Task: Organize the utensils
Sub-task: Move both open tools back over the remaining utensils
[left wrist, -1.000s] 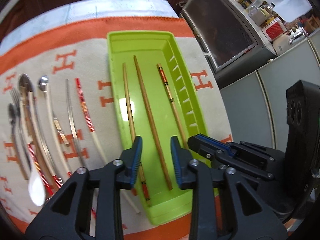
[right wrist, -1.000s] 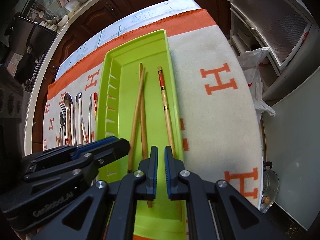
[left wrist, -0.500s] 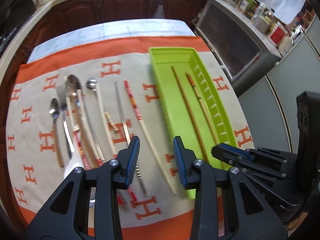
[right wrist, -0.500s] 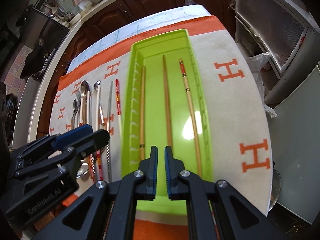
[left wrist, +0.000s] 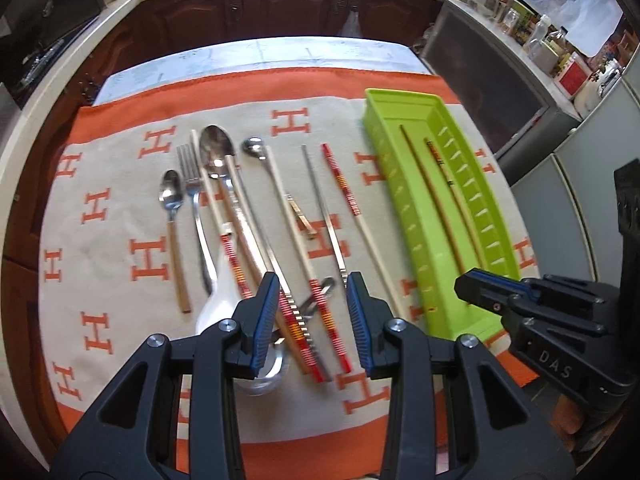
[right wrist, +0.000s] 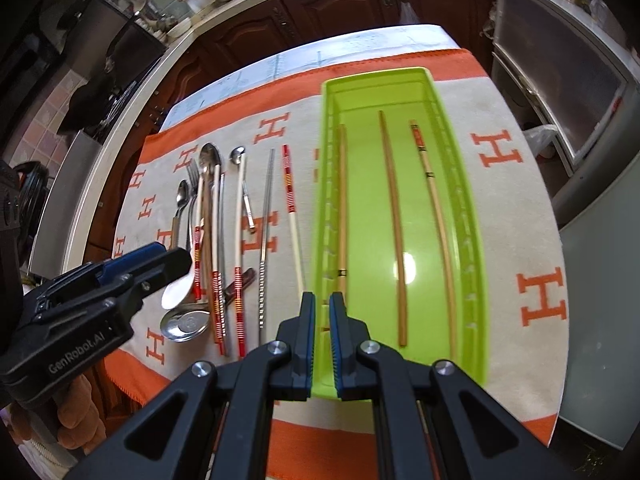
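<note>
Utensils (left wrist: 256,216) lie beneath the spread, empty left gripper (left wrist: 313,318).

The left gripper (left wrist: 312,316) hangs wide-jawed above loose utensils (left wrist: 240,216); the green tray (left wrist: 412,216) sits right of them; chopsticks (left wrist: 436,204) inside.

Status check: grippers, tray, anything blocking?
Left gripper open over loose cutlery. Right gripper nearly shut, empty. Lime-green plastic tray holds three wooden chopsticks. Nothing blocking.
</note>
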### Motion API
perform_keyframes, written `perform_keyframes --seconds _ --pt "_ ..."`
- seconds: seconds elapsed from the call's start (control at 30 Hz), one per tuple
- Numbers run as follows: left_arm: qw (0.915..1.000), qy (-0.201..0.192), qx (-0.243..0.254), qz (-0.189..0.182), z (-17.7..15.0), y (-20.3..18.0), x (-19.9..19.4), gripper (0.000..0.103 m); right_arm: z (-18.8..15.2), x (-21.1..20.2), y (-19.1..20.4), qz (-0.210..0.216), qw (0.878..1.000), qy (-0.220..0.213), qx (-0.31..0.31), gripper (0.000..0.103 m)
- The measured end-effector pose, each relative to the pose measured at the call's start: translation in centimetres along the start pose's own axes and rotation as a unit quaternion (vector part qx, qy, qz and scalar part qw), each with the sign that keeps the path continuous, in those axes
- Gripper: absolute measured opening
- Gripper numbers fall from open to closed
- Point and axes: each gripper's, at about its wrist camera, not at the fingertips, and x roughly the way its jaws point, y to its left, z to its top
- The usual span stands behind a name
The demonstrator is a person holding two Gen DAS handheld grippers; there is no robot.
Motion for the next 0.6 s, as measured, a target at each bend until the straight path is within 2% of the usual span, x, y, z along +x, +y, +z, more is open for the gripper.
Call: perform_keyframes --seconds 0.07,0.2,0.37,0.5,0.6 --pt "1.0 0.002 -0.009 -0.003 -0.1 0.9 0.0 0.032 0.1 0.3 0.8 0.001 1.0 0.003 -0.008 0.007" --pt "0.9987 -0.01 -0.041 -0.029 -0.1 3.4 -0.3 0.05 0.5 1.0 2.2 0.002 1.0 0.013 -0.022 0.007" --pt "0.9969 -0.016 -0.071 -0.029 0.8 6.3 -0.4 0.051 1.3 1.8 3.5 0.007 0.999 0.022 -0.028 0.007" --pt "0.9964 -0.008 -0.084 0.003 2.0 8.2 0.5 0.051 2.4 2.6 4.3 0.016 0.999 0.03 -0.031 0.007" --pt "0.996 0.004 -0.089 -0.004 2.7 8.9 1.5 0.051 3.5 3.8 5.0 0.022 0.999 0.04 -0.027 0.007"
